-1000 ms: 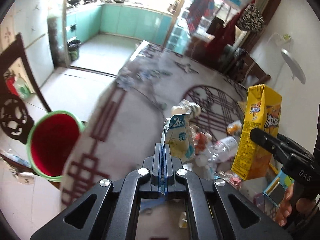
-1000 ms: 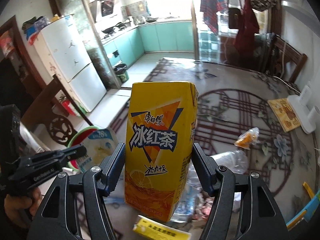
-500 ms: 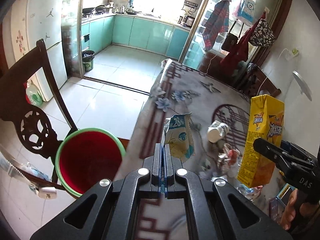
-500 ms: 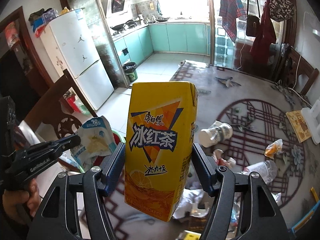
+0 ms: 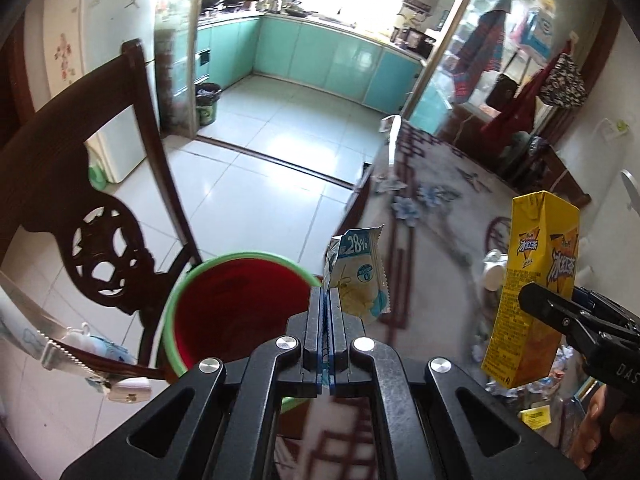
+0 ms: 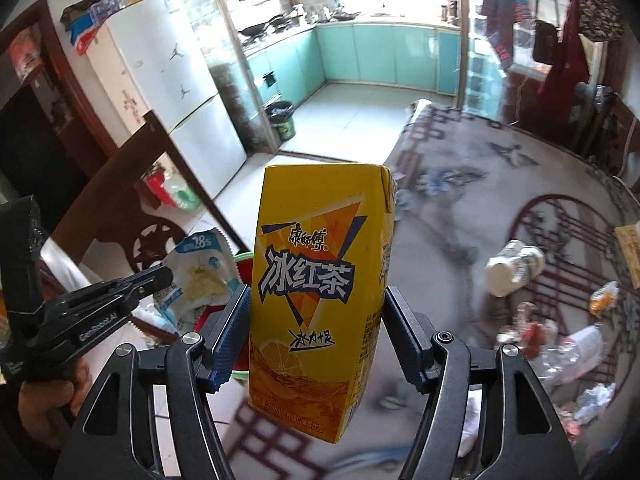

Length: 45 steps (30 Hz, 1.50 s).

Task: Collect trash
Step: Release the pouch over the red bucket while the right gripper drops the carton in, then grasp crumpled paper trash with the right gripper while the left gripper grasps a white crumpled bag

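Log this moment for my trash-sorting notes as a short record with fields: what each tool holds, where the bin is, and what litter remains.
left tool: shut on the snack wrapper
right tool: shut on the yellow tea carton
bin: red bucket with green rim, beside the wooden chair
wrapper position: near the bucket's rim, not released
litter remaining on table: paper cup, crumpled wrappers

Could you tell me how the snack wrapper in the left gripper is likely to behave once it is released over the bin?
The snack wrapper looks thin and creased, so probably floppy and very light. Pinched only at one edge by the left hand-held gripper, it may flutter rather than drop straight, possibly missing the red bin.
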### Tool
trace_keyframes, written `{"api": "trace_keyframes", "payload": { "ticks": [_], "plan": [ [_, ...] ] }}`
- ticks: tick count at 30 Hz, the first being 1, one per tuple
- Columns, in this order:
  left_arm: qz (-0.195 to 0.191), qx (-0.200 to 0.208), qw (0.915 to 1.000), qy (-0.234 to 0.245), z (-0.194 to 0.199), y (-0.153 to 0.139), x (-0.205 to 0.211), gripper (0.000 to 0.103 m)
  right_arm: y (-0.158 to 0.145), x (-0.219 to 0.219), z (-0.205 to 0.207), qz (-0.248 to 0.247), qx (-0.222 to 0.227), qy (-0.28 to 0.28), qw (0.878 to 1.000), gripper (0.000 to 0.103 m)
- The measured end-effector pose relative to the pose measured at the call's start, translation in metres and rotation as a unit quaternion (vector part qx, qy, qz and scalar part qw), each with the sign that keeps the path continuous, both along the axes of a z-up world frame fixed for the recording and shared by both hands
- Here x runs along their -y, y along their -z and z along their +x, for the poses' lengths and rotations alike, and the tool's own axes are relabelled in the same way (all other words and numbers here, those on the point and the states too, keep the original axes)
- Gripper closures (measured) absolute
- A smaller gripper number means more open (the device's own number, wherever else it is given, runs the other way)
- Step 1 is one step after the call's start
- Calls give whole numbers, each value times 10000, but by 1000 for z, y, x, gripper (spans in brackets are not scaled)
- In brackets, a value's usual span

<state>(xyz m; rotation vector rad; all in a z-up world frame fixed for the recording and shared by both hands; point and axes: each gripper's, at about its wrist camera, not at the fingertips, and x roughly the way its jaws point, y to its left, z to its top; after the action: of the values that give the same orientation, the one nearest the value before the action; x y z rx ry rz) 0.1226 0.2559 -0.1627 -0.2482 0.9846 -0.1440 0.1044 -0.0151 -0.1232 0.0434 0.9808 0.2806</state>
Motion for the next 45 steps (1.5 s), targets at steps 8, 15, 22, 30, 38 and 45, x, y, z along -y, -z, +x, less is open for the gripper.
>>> {"api": "trace_keyframes", "payload": {
  "ticks": [8, 15, 22, 30, 38, 45],
  "plan": [
    [97, -411, 9986, -309, 6, 38, -46, 102, 34, -48, 15, -3, -583, -414, 9974, 38],
    [110, -513, 9980, -349, 10, 50, -56, 102, 45, -67, 20, 26, -754, -457, 9961, 38],
    [256, -646, 9964, -488, 24, 54, -57, 44, 39, -74, 21, -105, -475, -294, 9984, 11],
    [92, -389, 9984, -393, 22, 41, -49, 44, 31, -57, 12, -258, -415, -33, 9988, 11],
    [16, -251, 9997, 48, 14, 25, -4, 44, 22, -21, -14, -320, -382, 336, 9982, 11],
    [37, -64, 9985, 534, 7, 4, 61, 44, 11, 34, -35, -298, -274, 762, 9963, 11]
  ]
}}
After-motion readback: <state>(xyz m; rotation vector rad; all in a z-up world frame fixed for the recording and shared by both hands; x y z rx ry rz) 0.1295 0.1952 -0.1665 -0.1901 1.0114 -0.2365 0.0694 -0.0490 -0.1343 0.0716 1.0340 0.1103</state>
